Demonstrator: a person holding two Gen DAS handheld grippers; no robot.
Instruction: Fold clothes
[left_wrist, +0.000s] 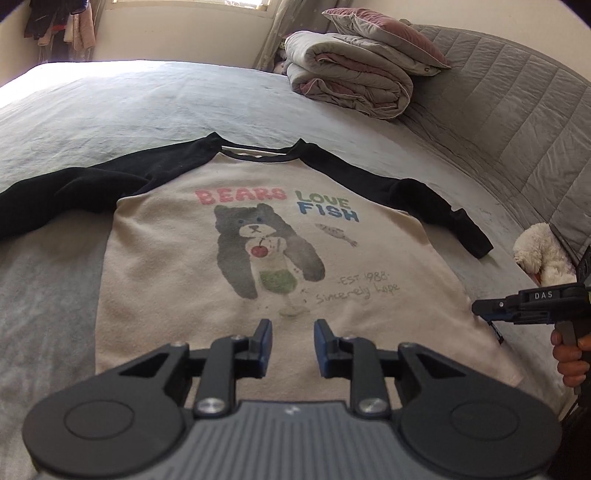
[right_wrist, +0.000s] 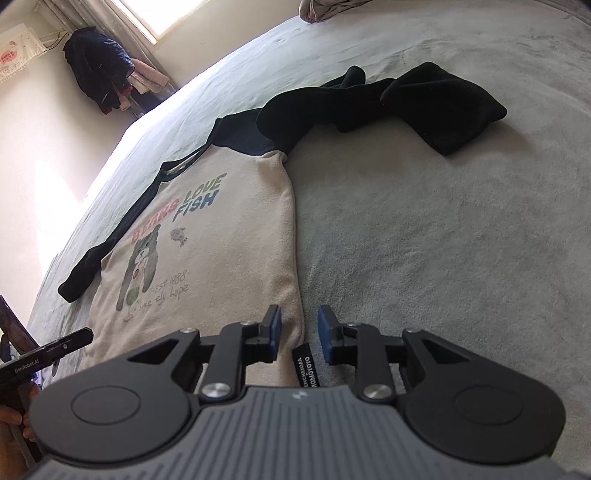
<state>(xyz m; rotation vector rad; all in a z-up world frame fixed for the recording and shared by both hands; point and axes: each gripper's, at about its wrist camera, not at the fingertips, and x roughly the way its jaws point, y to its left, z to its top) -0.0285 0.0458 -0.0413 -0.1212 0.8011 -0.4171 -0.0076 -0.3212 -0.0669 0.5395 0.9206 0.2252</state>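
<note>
Sweatshirt (left_wrist: 166, 266) first: a cream raglan with black sleeves and a bear print reading "BEARS LOVE FISH", lying face up and spread flat on the grey bed (left_wrist: 110, 110), hem toward me and neckline away.

Going left to right in my left wrist view, one black sleeve (left_wrist: 66, 192) trails out bunched and wrinkled at the left, the cream body fills the middle, and the other sleeve (left_wrist: 436, 206) angles down toward a white plush toy (left_wrist: 535, 254) at the bed's edge.

My left claw (left_wrist: 292, 347) hovers over the hem near the body's middle, its blue pads a small way apart with nothing between them. My right claw (right_wrist: 300, 334) sits at the hem's corner; in its own view the jaws are likewise partly parted, straddling the cream side edge and a small black woven label (right_wrist: 306, 363) without visibly pinching either.

I judge the fabric soft, light and fleecy: limp, so it will drape and drag rather than hold shape, and grippy enough on the bedcover to bunch if pulled. I would pinch the hem corners or the shoulder seams, taking both layers, and lift before carrying across. The far sleeve in my right view is twisted over itself and probably needs straightening first.
</note>
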